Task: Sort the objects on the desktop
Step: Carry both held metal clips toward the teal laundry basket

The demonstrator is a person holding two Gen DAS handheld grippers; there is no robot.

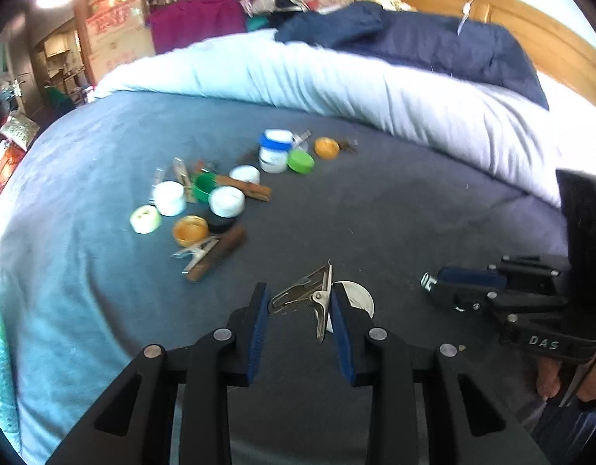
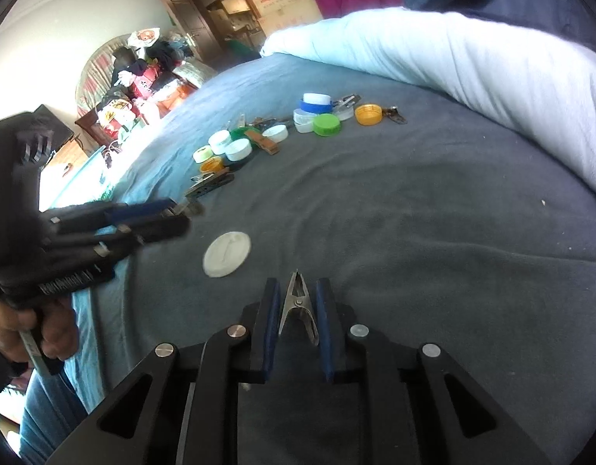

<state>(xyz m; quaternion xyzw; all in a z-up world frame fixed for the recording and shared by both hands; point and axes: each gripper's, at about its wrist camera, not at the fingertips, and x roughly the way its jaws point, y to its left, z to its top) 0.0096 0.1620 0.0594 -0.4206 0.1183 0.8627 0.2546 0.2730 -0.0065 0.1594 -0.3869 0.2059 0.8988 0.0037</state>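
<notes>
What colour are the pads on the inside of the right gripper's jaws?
Blue, on black arms. The pads show best in the right wrist view.

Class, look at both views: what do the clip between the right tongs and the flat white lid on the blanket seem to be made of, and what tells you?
Clip: most likely bare metal, since it is silvery grey with a dull sheen, thin folded sheet arms and a rivet. White lid: probably moulded plastic, matte and opaque, with a raised ridge across its face.
</notes>
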